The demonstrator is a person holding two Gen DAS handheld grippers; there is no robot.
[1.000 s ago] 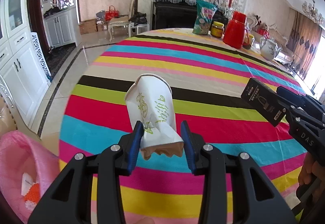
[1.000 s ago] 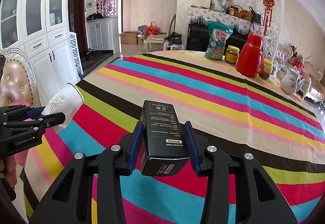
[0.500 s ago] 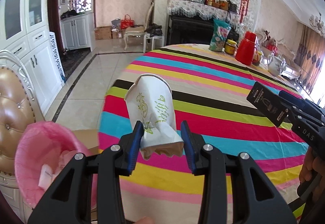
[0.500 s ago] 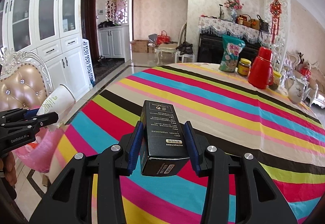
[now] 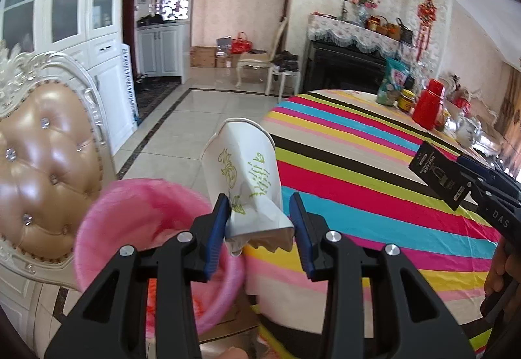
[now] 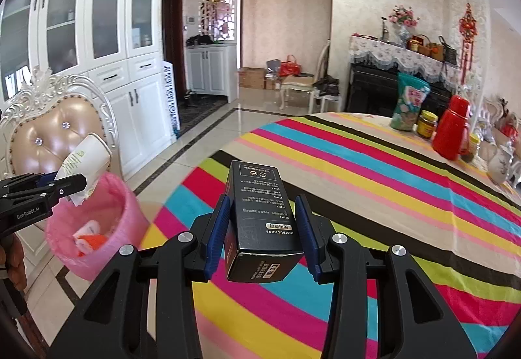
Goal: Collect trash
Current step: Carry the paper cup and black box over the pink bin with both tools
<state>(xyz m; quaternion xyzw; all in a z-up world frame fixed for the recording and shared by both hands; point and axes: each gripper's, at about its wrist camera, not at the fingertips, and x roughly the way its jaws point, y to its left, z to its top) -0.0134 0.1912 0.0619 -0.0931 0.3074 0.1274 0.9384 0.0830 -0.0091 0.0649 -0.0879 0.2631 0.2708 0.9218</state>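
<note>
While the left claw (image 5: 259, 222) pinches a crumpled paper cup (image 5: 247, 170) by its crushed base, the cup's open rim points up and away, tilted off the bench (image 5: 374, 170) edge. The blue pads (image 5: 218, 228) press into the cup from both sides, so the jaws stand narrow and closed on it. Below and to the left of the cup sits a pink bin (image 5: 130, 228), its mouth open upward; the cup's base hangs over the bin's near rim. In the right wrist view the same cup (image 6: 86, 160) shows above the bin (image 6: 107, 228), held by the left claw (image 6: 70, 185) at the frame's left edge. White and orange scraps (image 6: 89, 237) lie inside the bin.

The right claw (image 6: 263, 228) grips a black box (image 6: 259, 215) lengthwise, pads on its two long sides, jaws partly closed against it. White print covers the box's top face. The box hangs above the striped cloth of the bench (image 6: 390, 196), near its edge. In the left wrist view the box (image 5: 439, 176) sits at the right, apart from the cup.

A tufted chair (image 5: 42, 170) stands behind the bin. At the bench's far side: a red flask (image 6: 451, 128), a jar (image 6: 427, 124), a snack bag (image 6: 408, 102).
</note>
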